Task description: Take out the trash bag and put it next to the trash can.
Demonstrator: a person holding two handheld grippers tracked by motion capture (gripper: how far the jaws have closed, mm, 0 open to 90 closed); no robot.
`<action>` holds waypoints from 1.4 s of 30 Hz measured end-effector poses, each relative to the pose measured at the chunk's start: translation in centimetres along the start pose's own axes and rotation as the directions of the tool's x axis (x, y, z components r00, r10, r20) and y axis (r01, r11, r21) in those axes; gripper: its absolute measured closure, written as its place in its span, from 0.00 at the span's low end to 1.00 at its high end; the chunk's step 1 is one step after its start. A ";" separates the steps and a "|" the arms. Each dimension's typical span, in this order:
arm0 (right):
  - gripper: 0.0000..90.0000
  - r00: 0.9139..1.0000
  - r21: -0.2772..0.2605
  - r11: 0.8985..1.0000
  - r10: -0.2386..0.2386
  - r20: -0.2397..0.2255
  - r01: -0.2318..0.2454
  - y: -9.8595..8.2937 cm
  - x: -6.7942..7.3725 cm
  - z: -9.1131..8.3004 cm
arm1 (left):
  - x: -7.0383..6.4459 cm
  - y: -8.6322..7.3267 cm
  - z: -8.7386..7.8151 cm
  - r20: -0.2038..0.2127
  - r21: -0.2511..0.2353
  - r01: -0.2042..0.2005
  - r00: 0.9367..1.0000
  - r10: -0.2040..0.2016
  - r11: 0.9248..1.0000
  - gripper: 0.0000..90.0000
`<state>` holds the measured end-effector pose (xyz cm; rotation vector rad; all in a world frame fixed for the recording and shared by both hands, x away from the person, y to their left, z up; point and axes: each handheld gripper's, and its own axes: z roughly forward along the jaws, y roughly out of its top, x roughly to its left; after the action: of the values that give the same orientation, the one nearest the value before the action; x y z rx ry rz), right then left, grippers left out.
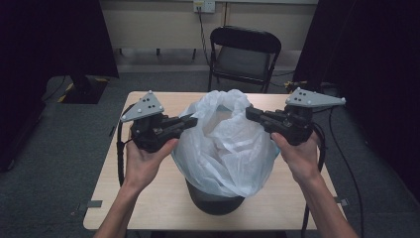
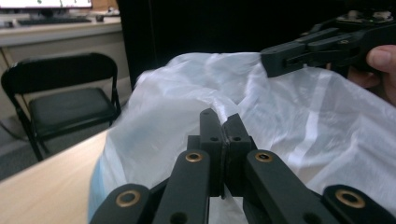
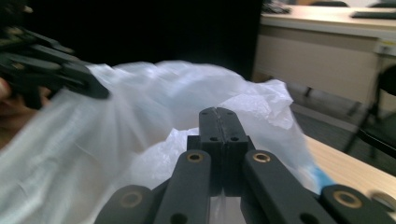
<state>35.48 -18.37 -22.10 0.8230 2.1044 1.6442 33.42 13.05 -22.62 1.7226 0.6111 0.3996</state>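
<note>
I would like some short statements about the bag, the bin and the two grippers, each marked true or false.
1. The left gripper is shut on the white plastic bag. True.
2. The right gripper hangs open above the bag. False: its fingers are pressed together on the bag's edge.
3. The bag sits in a dark bin on the wooden table. True.
4. Both grippers hold the same side of the bag. False: they hold opposite sides, with the bag's mouth between them.
5. A black folding chair stands beyond the table. True.
6. The bag lies flat on the table. False: it stands puffed up over the bin.
</note>
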 end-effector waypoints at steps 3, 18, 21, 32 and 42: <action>1.00 0.999 -0.030 1.000 -0.003 -0.050 0.001 1.1 0.7 0.3 | -1.0 1.5 0.7 0.057 -0.031 -0.002 0.998 0.004 1.000 1.00; 0.53 0.988 0.018 1.000 0.007 -0.155 -0.004 0.9 4.1 2.0 | -2.8 3.8 3.8 0.158 -0.064 0.013 0.987 -0.003 0.998 1.00; 0.78 0.988 0.036 0.999 -0.009 -0.155 0.014 0.9 4.1 2.7 | -3.0 3.8 4.0 0.166 -0.057 0.008 0.986 0.002 0.998 1.00; 1.00 0.992 -0.045 0.999 -0.023 -0.124 0.017 4.1 3.6 2.0 | -1.1 2.7 1.6 0.150 -0.127 0.083 0.987 -0.063 0.988 0.20; 1.00 0.991 -0.103 0.994 -0.053 -0.122 0.041 7.4 4.8 1.7 | -1.8 3.2 3.1 0.174 -0.158 0.061 0.984 -0.033 0.986 0.17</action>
<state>34.54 -12.85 -15.03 0.6498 2.0862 1.8020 34.29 9.03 -20.17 1.5641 0.4808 0.2575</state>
